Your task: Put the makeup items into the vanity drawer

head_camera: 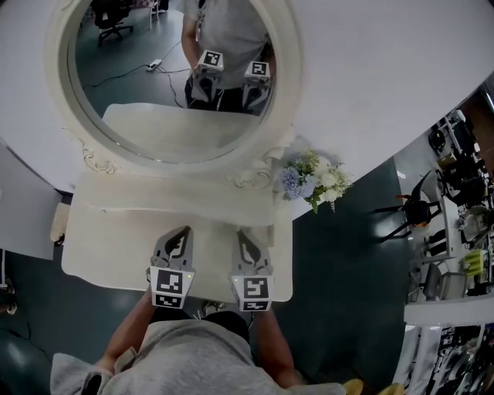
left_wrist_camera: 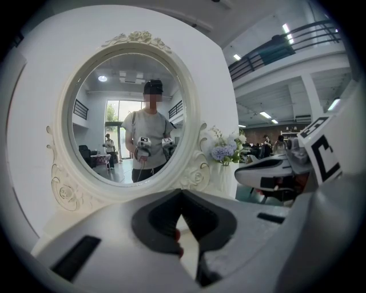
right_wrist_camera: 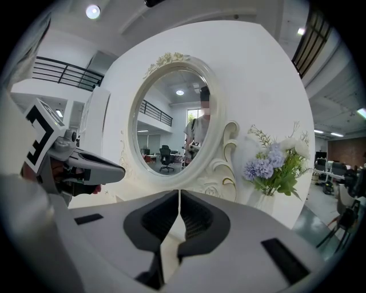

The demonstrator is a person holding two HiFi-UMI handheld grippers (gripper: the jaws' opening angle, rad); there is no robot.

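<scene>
Left gripper (head_camera: 179, 235) and right gripper (head_camera: 247, 239) hover side by side at lower centre over the vanity tabletop (head_camera: 108, 247), both jaws pressed together on nothing, likely a ready pose. No makeup items visible anywhere; the drawer is hidden beneath the near edge.

Bright, soft and even throughout, lit from a round white ceiling lamp (right_wrist_camera: 92, 11) and long white strip lights (left_wrist_camera: 286, 27) overhead. Barely shadowed on the cream-white vanity top (head_camera: 100, 254). Strongly bent by fisheye in both gripper views, black at the corners. Out of focus nearest the lens. Mosaic-blurred at the face reflected in the oval mirror with the carved white frame (left_wrist_camera: 193, 114).
</scene>
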